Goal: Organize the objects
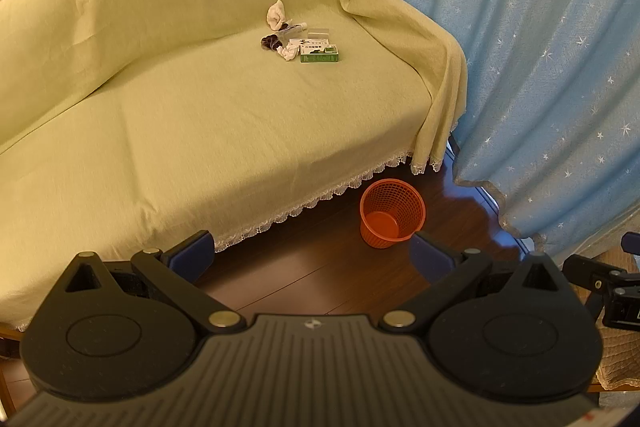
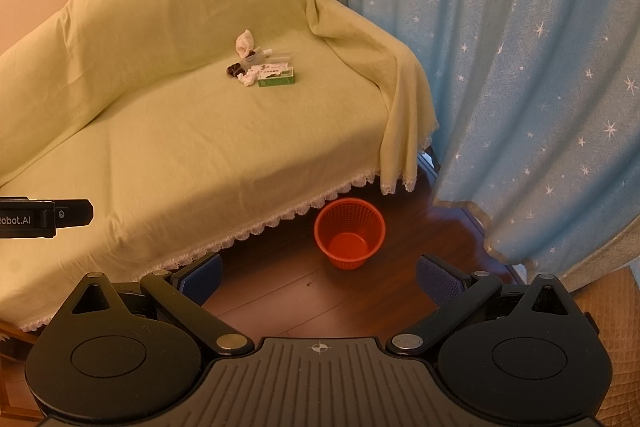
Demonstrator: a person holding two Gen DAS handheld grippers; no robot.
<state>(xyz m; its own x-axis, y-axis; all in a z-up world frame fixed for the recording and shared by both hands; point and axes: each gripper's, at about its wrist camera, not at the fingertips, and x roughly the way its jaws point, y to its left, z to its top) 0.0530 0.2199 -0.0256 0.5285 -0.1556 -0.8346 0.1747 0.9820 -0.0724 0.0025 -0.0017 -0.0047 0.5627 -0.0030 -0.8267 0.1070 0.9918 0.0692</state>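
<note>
A small heap of objects lies on the sofa seat near its right arm: a green box (image 1: 319, 57) (image 2: 276, 79), a crumpled white tissue (image 1: 289, 52) (image 2: 247, 79), a larger white wad (image 1: 276, 14) (image 2: 244, 42), a dark scrunchie (image 1: 270, 42) (image 2: 234, 69) and a clear tube (image 1: 294, 28) (image 2: 258, 55). An orange mesh bin (image 1: 391, 213) (image 2: 349, 233) stands on the floor in front of the sofa. My left gripper (image 1: 312, 257) is open and holds nothing, hanging over the floor far from the heap. My right gripper (image 2: 318, 277) is open and holds nothing, just short of the bin.
A pale green cover (image 1: 180, 99) (image 2: 180, 131) drapes the sofa, with a lace hem along its front. Blue starred curtains (image 1: 540, 67) (image 2: 520, 67) hang at the right. Dark wood floor (image 1: 304, 271) (image 2: 296, 291) lies between sofa and curtains. The other gripper's body shows at each frame's edge.
</note>
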